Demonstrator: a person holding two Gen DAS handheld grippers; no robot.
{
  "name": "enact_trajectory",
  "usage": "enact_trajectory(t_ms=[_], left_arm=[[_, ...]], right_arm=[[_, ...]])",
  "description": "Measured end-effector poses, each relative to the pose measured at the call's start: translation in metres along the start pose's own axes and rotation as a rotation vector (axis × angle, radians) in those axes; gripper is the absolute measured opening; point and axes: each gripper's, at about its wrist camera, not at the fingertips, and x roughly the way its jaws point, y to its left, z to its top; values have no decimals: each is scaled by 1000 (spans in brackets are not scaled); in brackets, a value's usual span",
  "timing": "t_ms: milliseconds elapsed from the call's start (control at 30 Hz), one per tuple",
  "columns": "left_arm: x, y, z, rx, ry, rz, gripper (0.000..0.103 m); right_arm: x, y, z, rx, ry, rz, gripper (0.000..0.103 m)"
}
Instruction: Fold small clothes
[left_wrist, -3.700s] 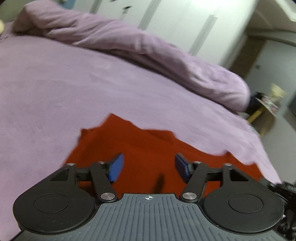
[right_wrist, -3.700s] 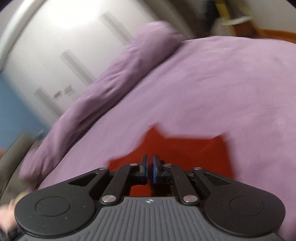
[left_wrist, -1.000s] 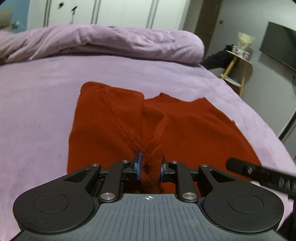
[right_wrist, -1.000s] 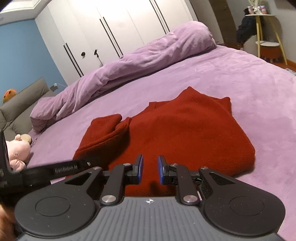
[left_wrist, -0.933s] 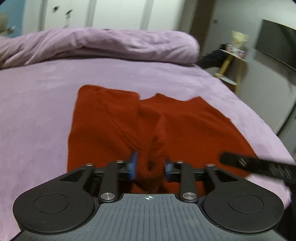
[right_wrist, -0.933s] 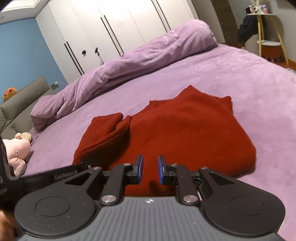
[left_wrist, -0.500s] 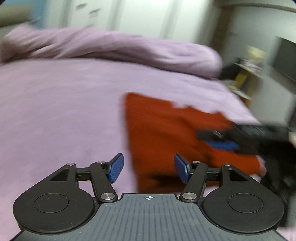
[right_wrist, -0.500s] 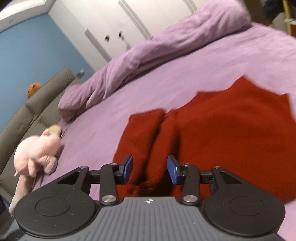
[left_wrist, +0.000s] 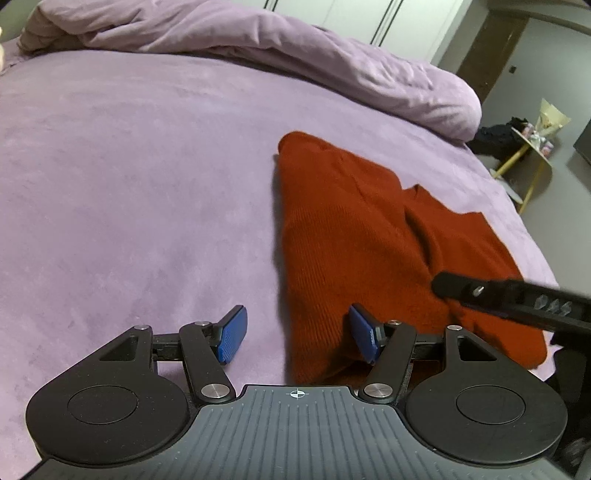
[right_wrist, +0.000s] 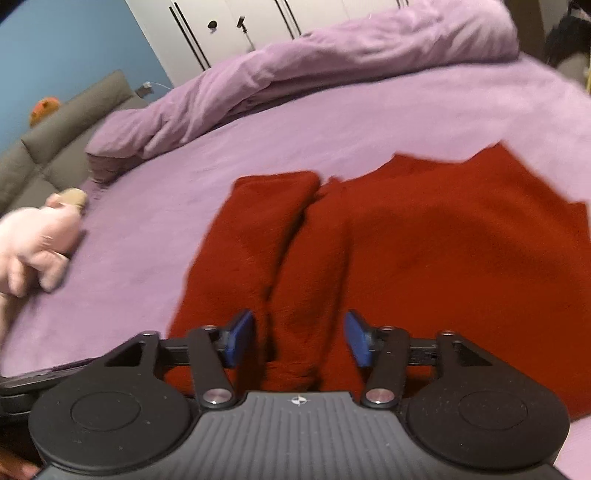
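While both tools (left_wrist: 297, 334) (right_wrist: 299, 341) gape empty, their bodies hide the red sweater's (right_wrist: 424, 251) near hem.

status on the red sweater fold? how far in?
Done: the red sweater lies on the purple bed with one sleeve folded in over the body.

In hand: nothing; left gripper and right gripper are both open above the near hem.

Left: the other side appears unfolded, and the final fold up is not yet done.

Purple bed (left_wrist: 129, 184), white wardrobe (right_wrist: 229, 26)
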Motion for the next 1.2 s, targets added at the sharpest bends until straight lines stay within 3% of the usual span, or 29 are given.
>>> enact_trajectory(t_ms=[167,333,433,500,633,667,800,867,933,1067,1133,1200], left_arm=[[-3,1,-3,-7,-1,-7,67],[-12,-7,-10,38,-3,-9,67],[-16,-16,-17,78,4,-13,66],[-11,-21,-21,112,14,2,61],[-3,-28,-20,104,25,24,57],[-3,-28,-18,89,24,13,54],[-2,-32,-13,51,20,16,47],[2,-34,-15,57,23,15,43],[8,-36,-17,60,46,20,41],[6,-35,-19,57,33,9,41],[4,-33,-19,47,32,-2,42],[3,-31,-20,50,27,-12,44]], right_arm=[[11,-22,10,169,39,166,66],[41,-1,25,105,70,133,66],[49,17,29,8,50,75,48],[49,26,30,-54,18,37,27],[40,36,32,-134,-19,-8,14],[36,38,32,-158,-36,-27,5],[8,33,32,-200,-122,-94,4],[-7,13,33,-144,-131,-80,4],[-16,-4,32,-109,-145,-122,4],[-11,-37,31,22,-41,-48,6],[-11,-38,33,43,-52,-131,13],[-18,-34,35,36,-115,-106,19]])
